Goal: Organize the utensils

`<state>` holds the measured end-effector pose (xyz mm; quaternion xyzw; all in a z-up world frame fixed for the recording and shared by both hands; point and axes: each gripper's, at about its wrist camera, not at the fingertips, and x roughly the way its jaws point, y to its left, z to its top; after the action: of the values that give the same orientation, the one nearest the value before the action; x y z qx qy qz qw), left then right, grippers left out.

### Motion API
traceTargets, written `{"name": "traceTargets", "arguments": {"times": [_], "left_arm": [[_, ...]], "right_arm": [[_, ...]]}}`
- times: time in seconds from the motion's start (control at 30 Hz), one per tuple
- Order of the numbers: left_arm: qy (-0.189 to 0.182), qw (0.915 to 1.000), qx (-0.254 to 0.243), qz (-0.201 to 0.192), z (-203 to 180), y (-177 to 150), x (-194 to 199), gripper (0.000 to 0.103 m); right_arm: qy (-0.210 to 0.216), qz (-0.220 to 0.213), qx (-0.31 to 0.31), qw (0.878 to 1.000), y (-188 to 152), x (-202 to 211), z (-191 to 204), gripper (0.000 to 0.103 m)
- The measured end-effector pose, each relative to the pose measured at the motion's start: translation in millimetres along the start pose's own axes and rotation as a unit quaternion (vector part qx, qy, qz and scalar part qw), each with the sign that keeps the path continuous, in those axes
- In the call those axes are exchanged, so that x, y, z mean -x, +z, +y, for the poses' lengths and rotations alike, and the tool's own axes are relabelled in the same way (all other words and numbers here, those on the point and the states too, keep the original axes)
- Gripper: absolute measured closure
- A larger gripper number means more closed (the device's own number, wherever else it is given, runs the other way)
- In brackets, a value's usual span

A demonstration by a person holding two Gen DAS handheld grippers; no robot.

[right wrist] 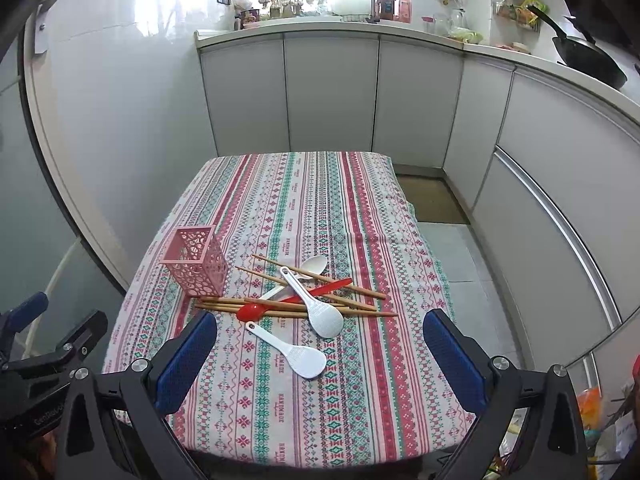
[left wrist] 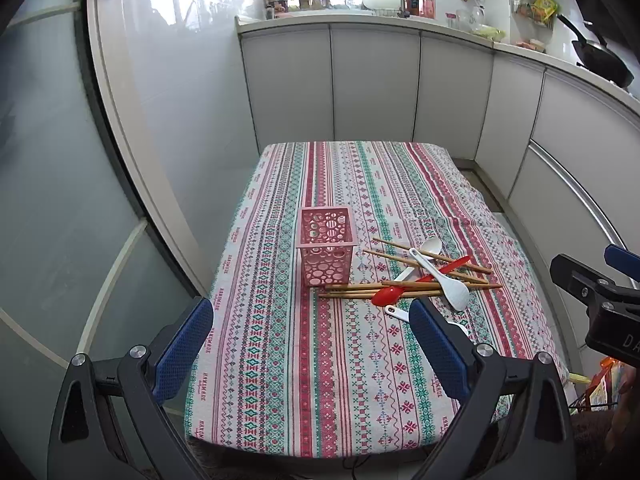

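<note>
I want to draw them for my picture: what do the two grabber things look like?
Both match. The left gripper and the right gripper each have two black plastic arms joined with round silver bolts. Each finger ends in a long blue pad with a bumpy, dotted grip. White lettering is printed on the black bodies, too cut off to read.

Near tablecloth (right wrist: 320,420) bare; pink basket (right wrist: 196,260) flanks utensil pile (right wrist: 304,296) left

The tablecloth (right wrist: 360,208) runs in lengthwise stripes of red, teal green and white, filled with small cross-stitch motifs; the holder (right wrist: 196,260) is pink, pierced with round holes; the chopsticks (right wrist: 280,306) are light brown wood; one spoon (right wrist: 256,311) is red, the rice paddles (right wrist: 298,354) white; both grippers' pads (right wrist: 186,364) are textured dark blue on black frames.
</note>
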<state>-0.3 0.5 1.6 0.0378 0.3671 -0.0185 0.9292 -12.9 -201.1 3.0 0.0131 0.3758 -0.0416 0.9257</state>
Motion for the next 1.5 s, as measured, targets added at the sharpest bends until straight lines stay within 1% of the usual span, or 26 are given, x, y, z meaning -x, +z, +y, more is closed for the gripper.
{"name": "traceTargets", "arguments": {"times": [1.03, 1.23, 1.37, 1.5], "left_arm": [[0.001, 1.0, -0.002, 0.0, 1, -1, -2, 0.003], [-0.004, 1.0, -0.002, 0.008, 0, 0, -9, 0.003], [-0.012, 0.9996, -0.012, 0.024, -6, 3, -22, 0.003], [-0.017, 0.9991, -0.024, 0.032, -13, 10, -32, 0.003]], "right_arm": [[0.002, 0.004, -0.001, 1.0, 2, -2, -2, 0.0], [-0.004, 0.016, 0.0, 1.0, 3, -10, -4, 0.0], [-0.017, 0.026, 0.01, 0.999, 5, -17, -5, 0.0], [-0.032, 0.03, 0.023, 0.999, 8, -20, -7, 0.0]]}}
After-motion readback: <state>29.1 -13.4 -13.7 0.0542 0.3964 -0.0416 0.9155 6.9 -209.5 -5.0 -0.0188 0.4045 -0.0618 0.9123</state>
